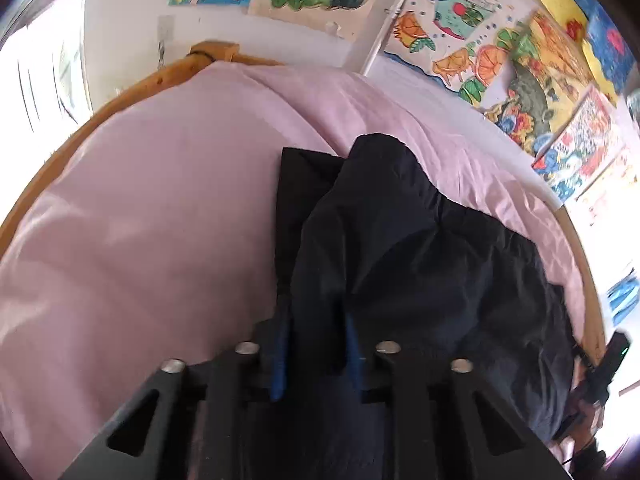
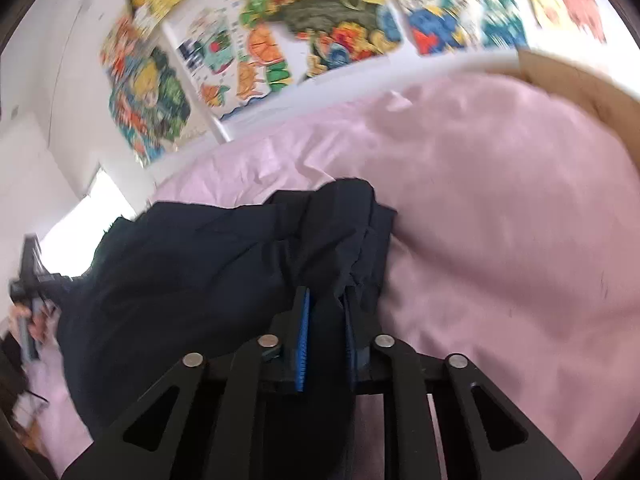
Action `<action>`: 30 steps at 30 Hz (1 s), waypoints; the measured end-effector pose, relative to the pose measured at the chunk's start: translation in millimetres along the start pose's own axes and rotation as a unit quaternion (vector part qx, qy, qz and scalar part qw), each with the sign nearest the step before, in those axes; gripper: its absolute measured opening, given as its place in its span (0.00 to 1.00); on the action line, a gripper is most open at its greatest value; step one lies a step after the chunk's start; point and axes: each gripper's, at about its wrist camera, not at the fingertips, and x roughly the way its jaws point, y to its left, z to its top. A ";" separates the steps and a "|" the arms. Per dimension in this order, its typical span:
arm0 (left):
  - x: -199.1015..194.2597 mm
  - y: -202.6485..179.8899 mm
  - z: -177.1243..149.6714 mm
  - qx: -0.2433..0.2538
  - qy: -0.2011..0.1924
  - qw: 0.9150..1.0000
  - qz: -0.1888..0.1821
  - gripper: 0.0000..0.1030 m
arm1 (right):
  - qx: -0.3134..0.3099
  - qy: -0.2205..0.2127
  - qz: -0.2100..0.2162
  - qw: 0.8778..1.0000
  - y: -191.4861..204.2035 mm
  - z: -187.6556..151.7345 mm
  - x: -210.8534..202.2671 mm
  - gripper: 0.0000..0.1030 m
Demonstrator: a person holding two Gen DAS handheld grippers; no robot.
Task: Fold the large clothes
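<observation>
A large dark navy garment (image 1: 420, 248) lies bunched on a pink bedsheet (image 1: 160, 200). My left gripper (image 1: 316, 320) is shut on a raised fold of that cloth, which fills the gap between its blue pads (image 1: 280, 360). In the right wrist view the same dark garment (image 2: 192, 264) spreads to the left over the pink bedsheet (image 2: 500, 220). My right gripper (image 2: 326, 312) is shut on another bunched edge of it, cloth pinched between the blue pads (image 2: 303, 344). Each gripper shows at the other view's edge: the right one (image 1: 608, 364), the left one (image 2: 30, 280).
A wooden bed frame (image 1: 132, 84) curves around the mattress, also seen as bed frame (image 2: 592, 92) at the right. Colourful drawings (image 1: 500, 52) cover the white wall behind the bed. A bright window (image 1: 44, 64) is at the far left.
</observation>
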 end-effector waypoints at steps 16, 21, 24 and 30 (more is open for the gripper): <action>-11.6 7.0 1.9 -0.023 -0.015 0.999 0.031 0.22 | 0.014 0.013 -0.028 0.999 -6.7 12.0 1.3 0.45; -16.0 16.0 7.5 -0.015 -0.010 1.000 -0.005 0.65 | 0.055 0.019 -0.005 0.998 -26.4 5.5 -2.1 0.79; -30.7 20.6 9.3 -0.005 -0.042 0.999 -0.028 0.84 | 0.083 0.032 0.029 0.996 -38.0 -2.6 1.0 0.87; -18.3 17.5 12.7 0.032 0.024 0.994 -0.104 0.95 | 0.150 0.077 0.133 0.977 -52.5 -22.6 23.4 0.98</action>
